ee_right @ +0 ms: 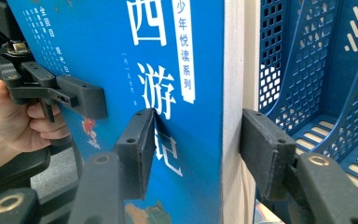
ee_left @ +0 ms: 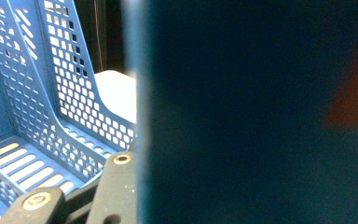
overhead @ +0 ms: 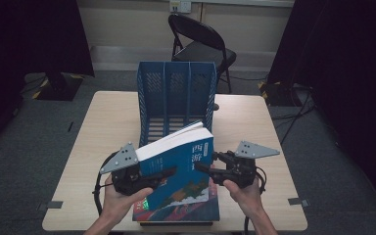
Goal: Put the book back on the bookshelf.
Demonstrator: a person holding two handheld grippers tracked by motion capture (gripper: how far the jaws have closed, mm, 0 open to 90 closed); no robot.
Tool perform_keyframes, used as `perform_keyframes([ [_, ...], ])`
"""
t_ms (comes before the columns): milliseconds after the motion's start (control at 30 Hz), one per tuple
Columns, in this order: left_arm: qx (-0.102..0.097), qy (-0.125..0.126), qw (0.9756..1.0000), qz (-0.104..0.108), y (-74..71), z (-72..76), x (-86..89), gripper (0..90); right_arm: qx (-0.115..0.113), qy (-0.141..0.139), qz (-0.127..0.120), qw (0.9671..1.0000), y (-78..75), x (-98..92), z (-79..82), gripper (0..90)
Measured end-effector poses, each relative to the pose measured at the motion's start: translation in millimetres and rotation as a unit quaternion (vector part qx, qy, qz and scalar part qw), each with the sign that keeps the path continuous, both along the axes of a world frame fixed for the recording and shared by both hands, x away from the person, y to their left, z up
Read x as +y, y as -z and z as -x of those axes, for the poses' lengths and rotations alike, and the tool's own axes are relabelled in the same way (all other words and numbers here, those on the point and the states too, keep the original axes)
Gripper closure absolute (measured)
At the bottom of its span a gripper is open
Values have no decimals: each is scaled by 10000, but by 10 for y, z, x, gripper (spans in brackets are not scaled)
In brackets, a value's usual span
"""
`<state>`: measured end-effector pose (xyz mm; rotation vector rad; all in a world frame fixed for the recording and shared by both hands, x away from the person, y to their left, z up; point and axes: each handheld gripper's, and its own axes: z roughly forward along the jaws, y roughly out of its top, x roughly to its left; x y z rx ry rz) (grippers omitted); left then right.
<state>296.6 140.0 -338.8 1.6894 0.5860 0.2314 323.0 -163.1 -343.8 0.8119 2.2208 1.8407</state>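
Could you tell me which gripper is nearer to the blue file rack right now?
Right, narrowly. The right gripper straddles the book's edge just before the file rack; the left gripper grips the book's other side, slightly farther back.

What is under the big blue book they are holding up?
Another book lies flat on the table under the raised blue book. Most of its cover is hidden, so I cannot tell its title.

Light wooden table point(overhead: 107, 122) on grey carpet. Blue three-slot file rack point(overhead: 176, 93) stands on it toward the far edge, open side facing the near edge. A book point(overhead: 186, 211) lies flat at the near edge, centre.
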Motion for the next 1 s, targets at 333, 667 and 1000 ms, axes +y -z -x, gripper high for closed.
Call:
perform_keyframes([
  [333, 1, -85, 9999, -90, -9, -15, 2, 600, 79, -7, -52, 10000, 9, 0, -27, 507],
  [667, 50, 80, 10000, -30, -6, -21, 30, 588, 64, -31, 8, 10000, -21, 4, -4, 489],
  [1000, 42, -11, 9999, -98, -18, -59, 19, 607, 90, -15, 39, 10000, 6, -17, -85, 464],
])
